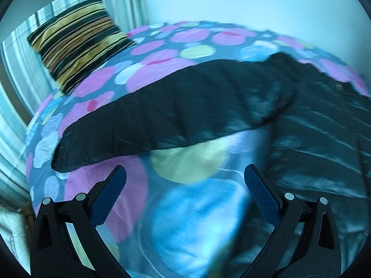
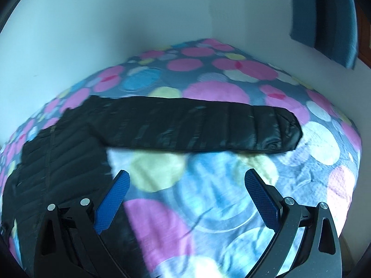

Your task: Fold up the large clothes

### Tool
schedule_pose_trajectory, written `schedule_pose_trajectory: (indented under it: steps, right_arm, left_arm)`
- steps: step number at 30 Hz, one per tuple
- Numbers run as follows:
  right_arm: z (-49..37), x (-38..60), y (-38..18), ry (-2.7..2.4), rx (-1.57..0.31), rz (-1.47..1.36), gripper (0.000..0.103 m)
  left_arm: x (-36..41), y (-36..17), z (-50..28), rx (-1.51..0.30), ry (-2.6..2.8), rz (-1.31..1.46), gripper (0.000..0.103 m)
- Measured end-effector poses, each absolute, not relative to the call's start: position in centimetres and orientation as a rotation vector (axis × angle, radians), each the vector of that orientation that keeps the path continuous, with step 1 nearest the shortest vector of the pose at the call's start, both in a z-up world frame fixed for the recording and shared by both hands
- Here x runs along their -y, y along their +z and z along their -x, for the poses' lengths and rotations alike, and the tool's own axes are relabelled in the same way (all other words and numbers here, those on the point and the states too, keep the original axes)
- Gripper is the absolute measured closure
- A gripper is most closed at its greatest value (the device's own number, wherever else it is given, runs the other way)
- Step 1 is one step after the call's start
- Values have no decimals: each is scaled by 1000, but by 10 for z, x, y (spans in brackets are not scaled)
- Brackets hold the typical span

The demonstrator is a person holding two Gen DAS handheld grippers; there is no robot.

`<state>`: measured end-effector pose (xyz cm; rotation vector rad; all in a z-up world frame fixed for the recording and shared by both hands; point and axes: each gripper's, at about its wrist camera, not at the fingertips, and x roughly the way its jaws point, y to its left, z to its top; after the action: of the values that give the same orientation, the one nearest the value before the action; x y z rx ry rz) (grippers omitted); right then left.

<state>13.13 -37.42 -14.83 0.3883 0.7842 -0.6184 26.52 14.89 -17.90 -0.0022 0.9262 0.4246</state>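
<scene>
A black quilted jacket (image 1: 313, 125) lies flat on a bed with a dotted bedspread (image 1: 192, 203). In the left wrist view one sleeve (image 1: 143, 118) stretches out to the left, its cuff near the bed's left side. My left gripper (image 1: 185, 173) hovers open above the bedspread, just below that sleeve, holding nothing. In the right wrist view the jacket (image 2: 58, 153) body fills the left and its other sleeve (image 2: 197, 127) runs to the right. My right gripper (image 2: 187, 178) is open over bare bedspread (image 2: 208, 203), below this sleeve and beside the body.
A striped pillow (image 1: 76, 46) leans at the bed's far left, with striped curtains (image 1: 120, 0) behind it. A pale wall (image 2: 92, 27) borders the bed's far side. A blue panel (image 2: 324, 18) hangs at the upper right. The bed's edge (image 2: 357, 153) falls away on the right.
</scene>
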Motion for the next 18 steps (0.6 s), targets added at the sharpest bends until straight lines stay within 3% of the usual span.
schedule_pose_trajectory:
  steps: [9,18]
  right_arm:
    - [-115,461,-183,-768,-794,-595,5]
    - [-100,528,-204,-834,-733,-841,5]
  left_arm:
    - [-176,-219,-282,-1004,544,-29,2]
    - [-184,-226,-282,-991,540,26,2]
